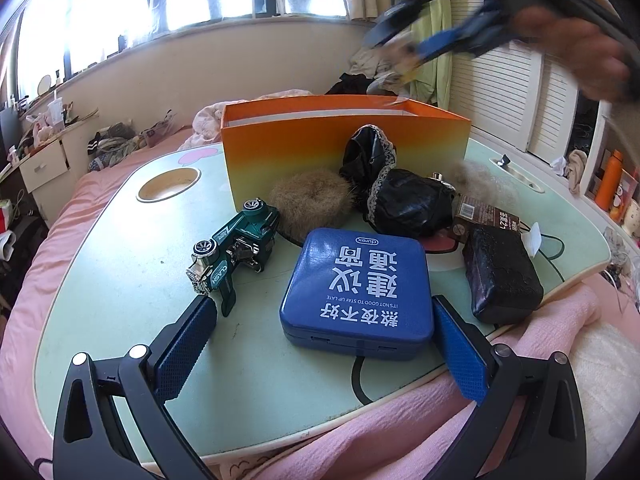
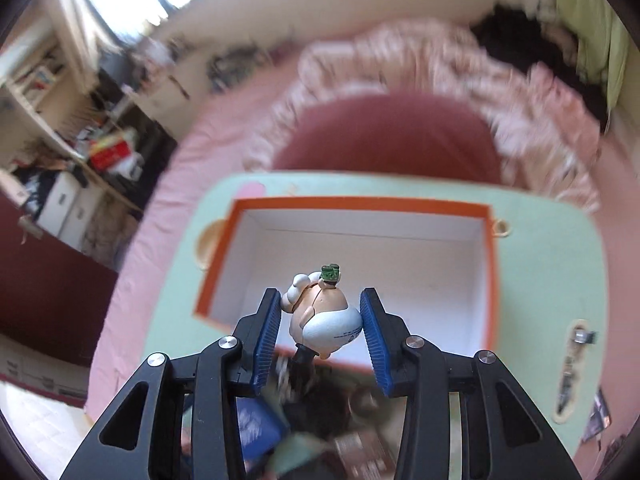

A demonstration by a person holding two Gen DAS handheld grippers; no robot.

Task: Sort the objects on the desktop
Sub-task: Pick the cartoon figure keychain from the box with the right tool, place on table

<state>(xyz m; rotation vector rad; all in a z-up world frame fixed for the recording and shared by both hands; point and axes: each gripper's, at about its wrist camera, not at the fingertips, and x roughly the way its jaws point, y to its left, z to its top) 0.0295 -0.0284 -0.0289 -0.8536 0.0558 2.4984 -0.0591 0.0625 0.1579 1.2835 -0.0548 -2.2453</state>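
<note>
My left gripper point(image 1: 320, 312) is open low over the pale green lap table point(image 1: 120, 280), its pads either side of a blue Durex case point(image 1: 358, 292). A green toy car point(image 1: 234, 250), a tan fur puff point(image 1: 310, 202), a black lace-trimmed pouch point(image 1: 396, 196) and a black rectangular block point(image 1: 502, 276) lie in front of the orange box point(image 1: 344, 148). My right gripper point(image 2: 320, 320) is shut on a small cream figurine with a green hat point(image 2: 324, 312), held above the orange box's point(image 2: 360, 204) white interior. It shows blurred at top right in the left wrist view point(image 1: 440, 36).
A round cup recess point(image 1: 168, 184) sits at the table's left. A brown packet point(image 1: 488, 216) lies by the black block. The table stands on a pink-sheeted bed point(image 1: 52, 248) with a pink blanket point(image 1: 520, 400) at the near edge. Cluttered shelves point(image 2: 72, 120) stand at left.
</note>
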